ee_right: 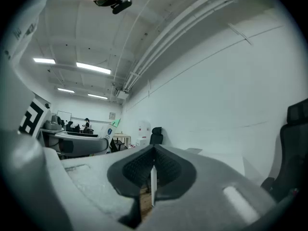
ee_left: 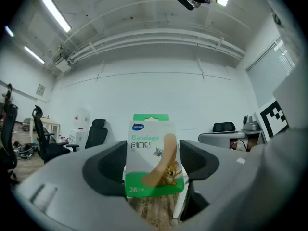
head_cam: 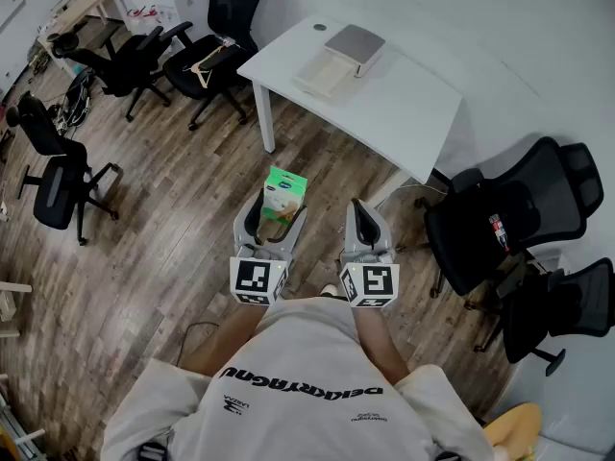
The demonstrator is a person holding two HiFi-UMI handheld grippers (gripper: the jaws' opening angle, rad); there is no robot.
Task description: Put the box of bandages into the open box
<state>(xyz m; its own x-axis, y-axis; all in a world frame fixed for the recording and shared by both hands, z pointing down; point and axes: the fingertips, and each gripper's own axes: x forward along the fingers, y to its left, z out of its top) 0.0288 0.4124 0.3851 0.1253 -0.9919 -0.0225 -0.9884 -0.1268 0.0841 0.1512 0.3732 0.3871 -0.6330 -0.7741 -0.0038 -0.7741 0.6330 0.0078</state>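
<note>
The box of bandages (head_cam: 284, 191) is green and white with a cartoon plaster on its front. It is upright in the air over the wooden floor, and my left gripper (head_cam: 279, 206) is shut on it. In the left gripper view the box of bandages (ee_left: 152, 153) fills the gap between the two dark pads (ee_left: 105, 168) of my left gripper (ee_left: 151, 163). My right gripper (head_cam: 360, 215) hangs beside it, shut and holding nothing; the right gripper (ee_right: 153, 170) has its pads pressed together in its own view. The open box (head_cam: 344, 52) lies on the white table (head_cam: 404, 113) ahead, its flap folded out.
Black office chairs stand at the left (head_cam: 60, 176), behind the table (head_cam: 219, 46) and at the right (head_cam: 514, 214). The table's white leg (head_cam: 268, 113) is just ahead of the left gripper. A wooden desk (head_cam: 82, 8) is in the far left corner.
</note>
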